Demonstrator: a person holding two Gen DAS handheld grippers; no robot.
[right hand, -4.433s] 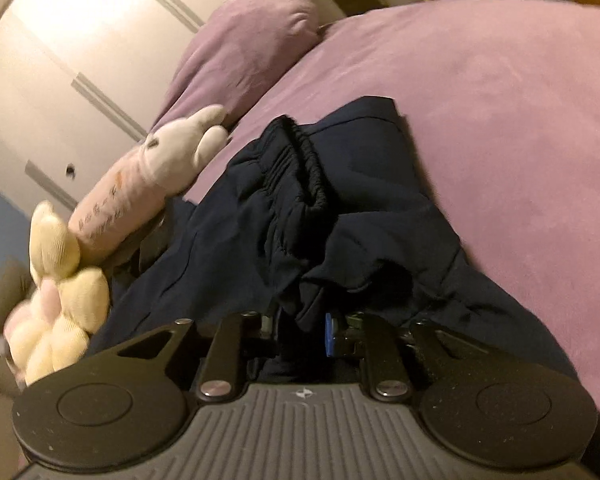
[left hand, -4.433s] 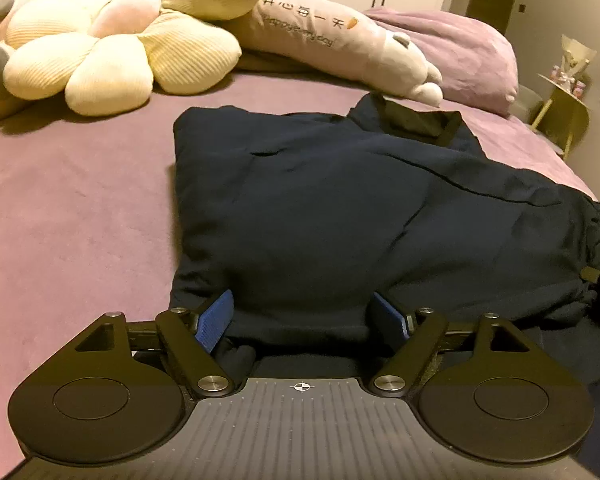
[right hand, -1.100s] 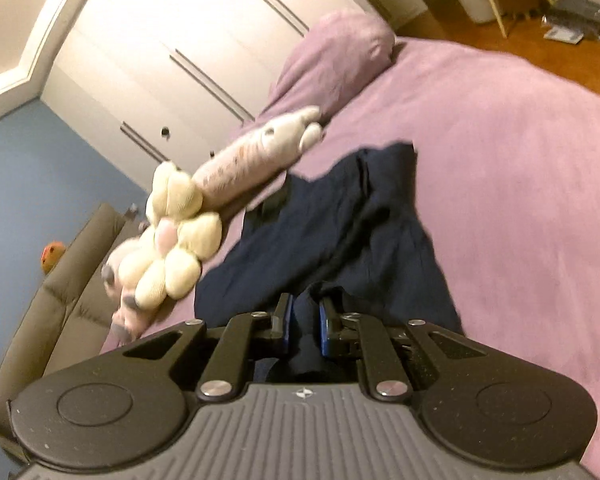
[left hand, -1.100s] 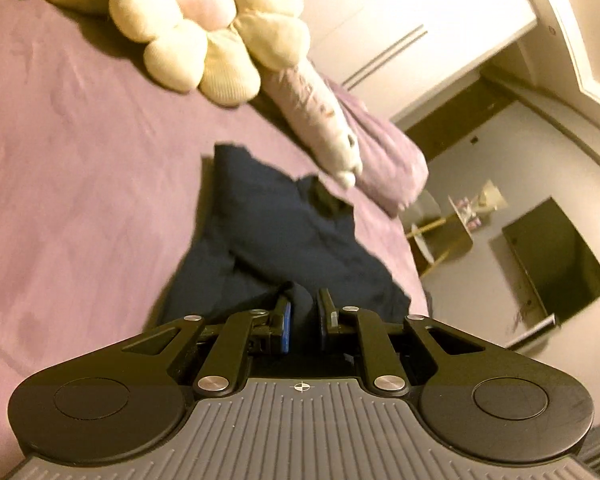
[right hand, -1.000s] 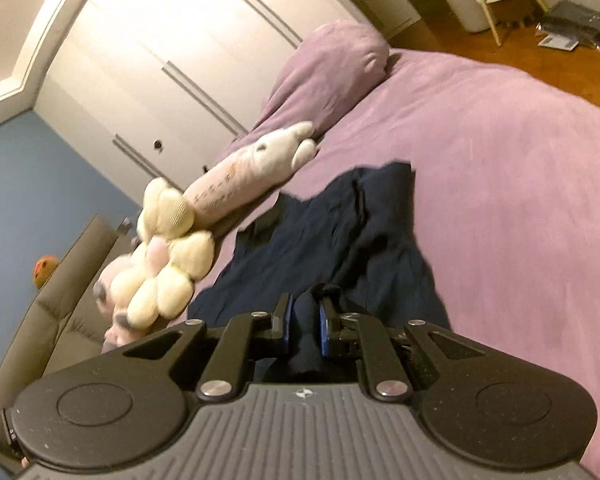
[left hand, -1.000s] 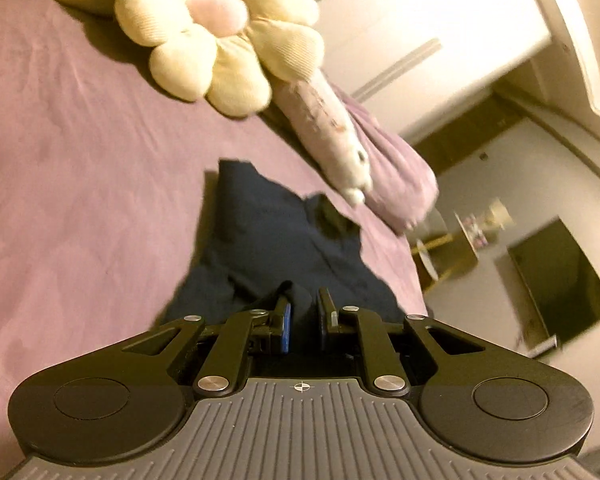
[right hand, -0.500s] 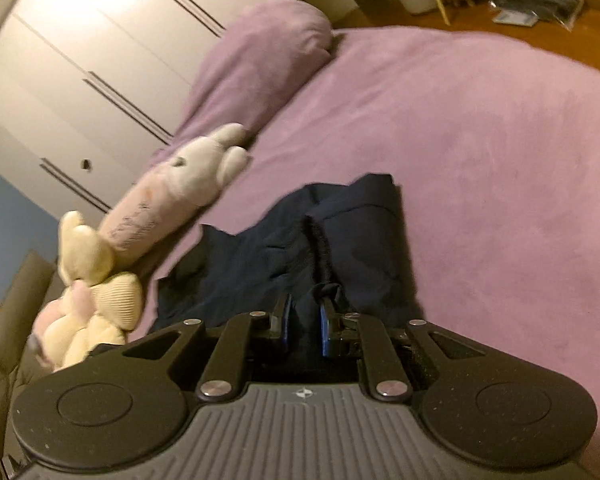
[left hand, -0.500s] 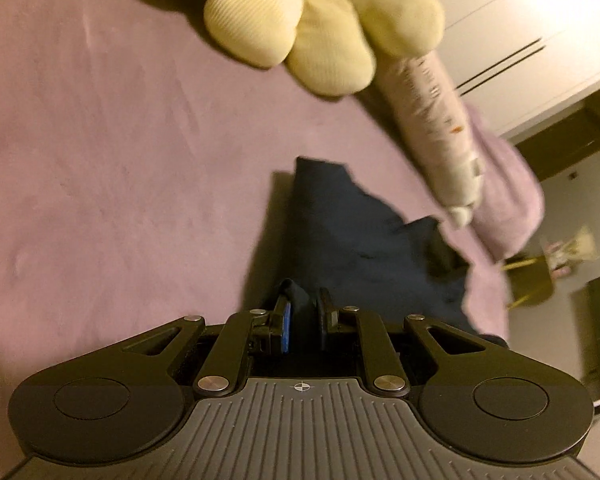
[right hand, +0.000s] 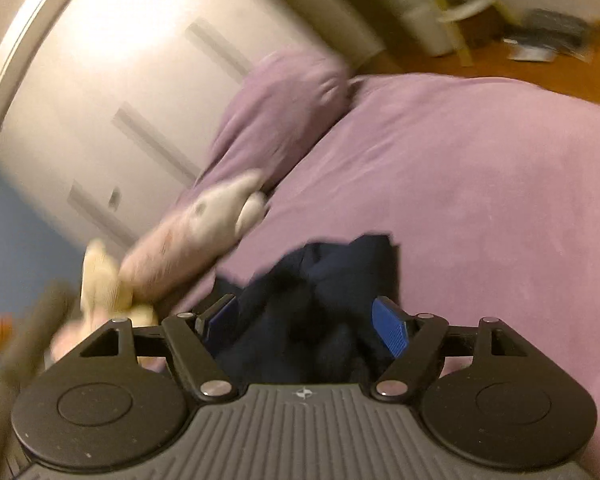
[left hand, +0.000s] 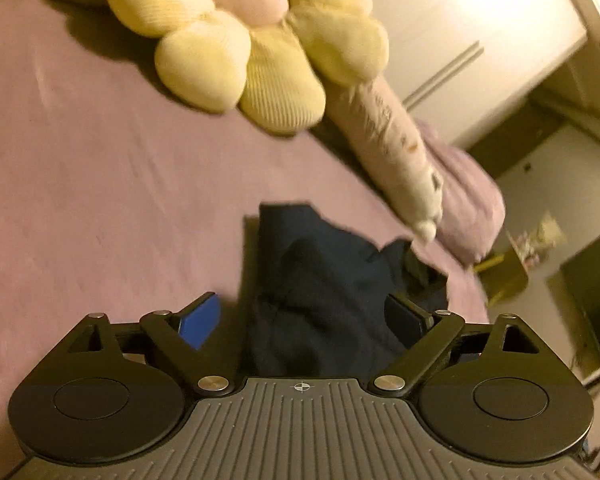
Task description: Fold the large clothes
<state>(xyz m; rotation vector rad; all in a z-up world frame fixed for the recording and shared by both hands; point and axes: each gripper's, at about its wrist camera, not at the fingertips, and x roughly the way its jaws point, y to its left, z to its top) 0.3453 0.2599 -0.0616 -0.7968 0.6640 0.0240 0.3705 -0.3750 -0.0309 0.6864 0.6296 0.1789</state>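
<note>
We see the left gripper (left hand: 304, 316) w/ its jaws opening, already spread wide; the dark navy garment (left hand: 332, 292) bunches up between them but the blue pads don't press on it, so nothing is held. The left pad sits over bare bed, apart from the cloth edge; the right pad is close vs. the cloth, contact unclear. Same on the other side: right gripper (right hand: 304, 320) w/ jaws opening, fairly wide, navy folds heaped between the pads w/o any squeeze. The garment lies on the purple bed (left hand: 100, 184), folded over itself into a thick, lumpy stack, far edge fairly straight in the left wrist view, w/ one corner sticking up near the pillow side. In the right wrist view the garment (right hand: 320, 280) ends just past the pads, w/ bare bedspread (right hand: 480, 184) to the right & beyond. Further out: a yellow flower-shaped cushion (left hand: 244, 44) w/ a pink centre lies at the head of the bed, well apart from the garment. Just beside it a long pale plush toy (left hand: 396, 156) stretches toward a purple pillow (left hand: 468, 204). Right wrist view is motion-blurred; the same plush toy (right hand: 204, 228) & pillow (right hand: 284, 108) show up-left of the garment. Behind them stands a white wardrobe (right hand: 112, 92) w/ long handles. A small yellow side table (left hand: 504, 276) stands off the bed's far side; what's on it is too blurry to tell.
</note>
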